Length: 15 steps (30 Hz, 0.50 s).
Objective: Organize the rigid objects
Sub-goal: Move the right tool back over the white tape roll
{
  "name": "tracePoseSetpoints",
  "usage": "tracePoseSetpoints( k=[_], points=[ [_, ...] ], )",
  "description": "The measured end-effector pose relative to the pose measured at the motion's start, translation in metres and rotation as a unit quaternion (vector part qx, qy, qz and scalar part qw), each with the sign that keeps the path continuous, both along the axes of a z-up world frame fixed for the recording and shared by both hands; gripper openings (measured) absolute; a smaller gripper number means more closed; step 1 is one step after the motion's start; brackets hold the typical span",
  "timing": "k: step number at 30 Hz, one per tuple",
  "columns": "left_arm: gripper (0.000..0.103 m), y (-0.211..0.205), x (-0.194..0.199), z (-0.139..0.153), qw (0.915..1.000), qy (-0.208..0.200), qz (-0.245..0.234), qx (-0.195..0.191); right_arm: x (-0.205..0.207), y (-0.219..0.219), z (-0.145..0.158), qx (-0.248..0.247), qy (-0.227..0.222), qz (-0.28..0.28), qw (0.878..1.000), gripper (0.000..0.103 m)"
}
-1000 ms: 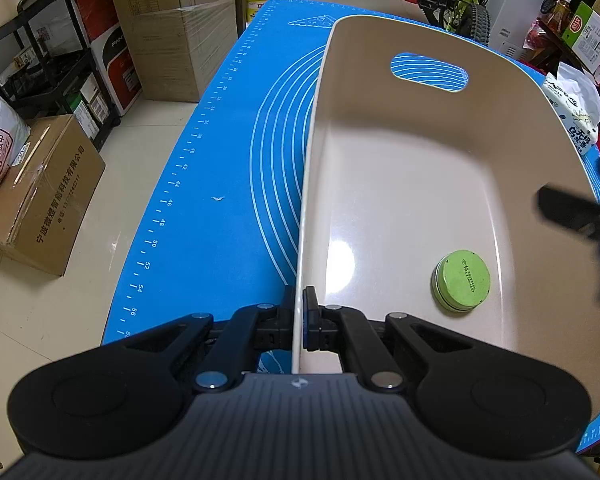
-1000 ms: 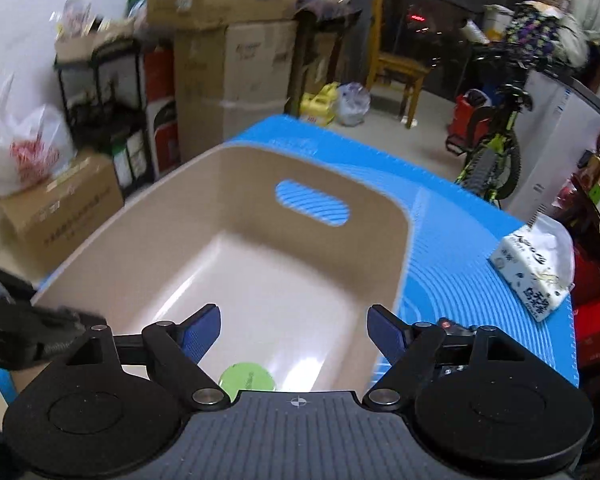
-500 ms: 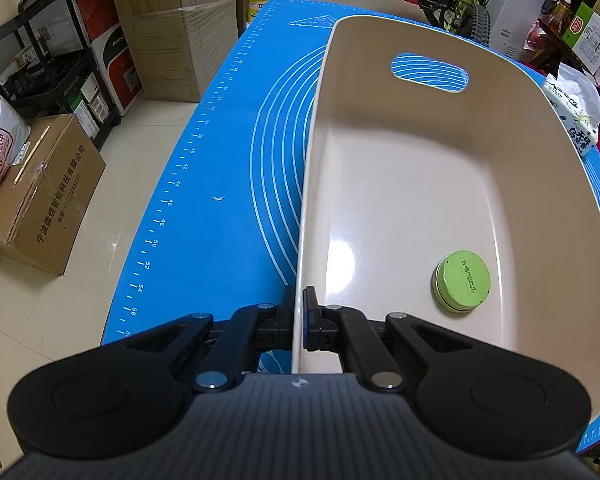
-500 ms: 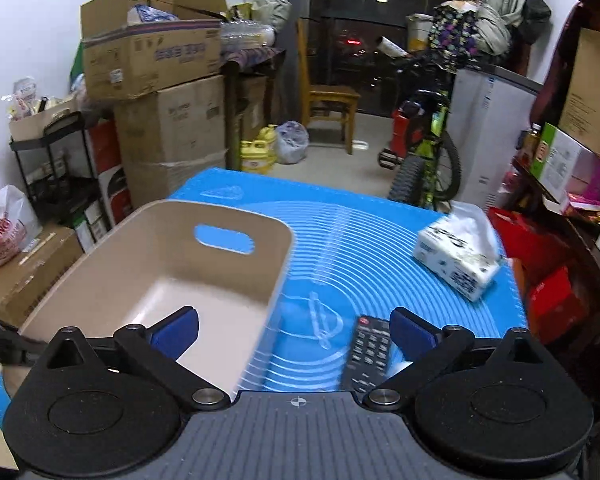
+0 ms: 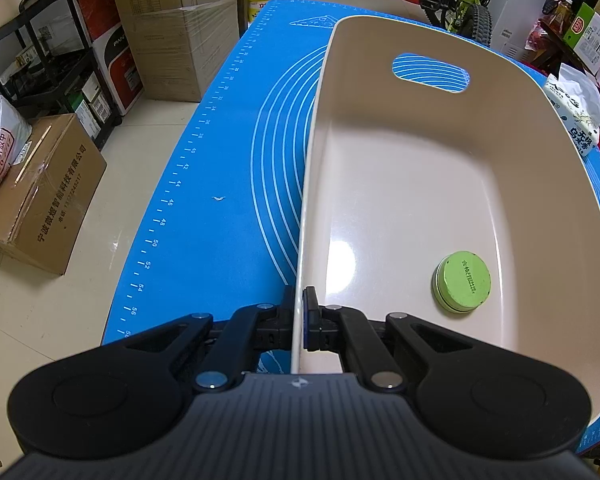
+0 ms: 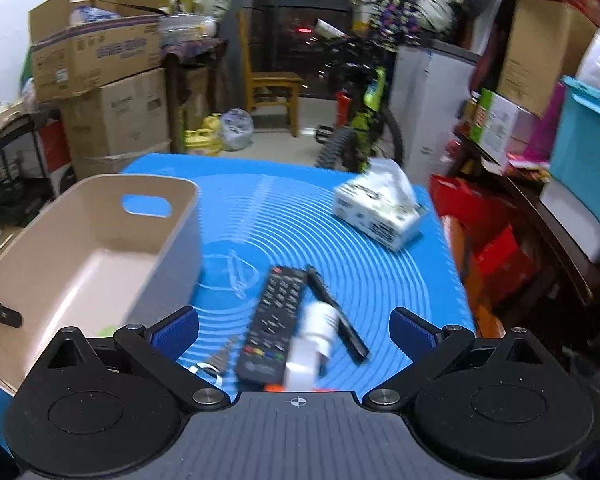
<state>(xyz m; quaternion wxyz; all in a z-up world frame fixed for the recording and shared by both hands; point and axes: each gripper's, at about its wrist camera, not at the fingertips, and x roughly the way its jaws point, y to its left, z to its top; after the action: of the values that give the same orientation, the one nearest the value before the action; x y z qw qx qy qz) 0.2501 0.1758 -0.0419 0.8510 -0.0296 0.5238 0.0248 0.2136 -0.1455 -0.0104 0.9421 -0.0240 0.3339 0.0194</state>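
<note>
Right tongs (image 6: 295,329) swung right off the beige bin (image 5: 440,184), now spread wide and empty over the remote control (image 6: 274,322), beside a white bottle (image 6: 314,336) on the desk. The remote looks light, stiff and slick; grip across its narrow middle. Left tongs (image 5: 299,312) still pinch the bin's near-left rim; green tin (image 5: 462,282) inside.

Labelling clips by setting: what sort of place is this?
Most likely a cluttered home storage or spare room: stacked cardboard boxes, a parked bicycle and a wooden chair surround the blue mat.
</note>
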Motion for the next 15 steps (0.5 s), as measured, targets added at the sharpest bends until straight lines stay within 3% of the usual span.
tracePoseSetpoints(
  k=[5,15],
  points=[
    [0.005,0.0,0.0,0.0,1.0,0.0,0.0,0.001,0.0,-0.02,-0.012,0.015,0.025,-0.022,0.999,0.101],
    [0.005,0.0,0.0,0.0,1.0,0.0,0.0,0.001,0.012,-0.017,-0.036,0.018,0.053,-0.024,0.998,0.097]
  ],
)
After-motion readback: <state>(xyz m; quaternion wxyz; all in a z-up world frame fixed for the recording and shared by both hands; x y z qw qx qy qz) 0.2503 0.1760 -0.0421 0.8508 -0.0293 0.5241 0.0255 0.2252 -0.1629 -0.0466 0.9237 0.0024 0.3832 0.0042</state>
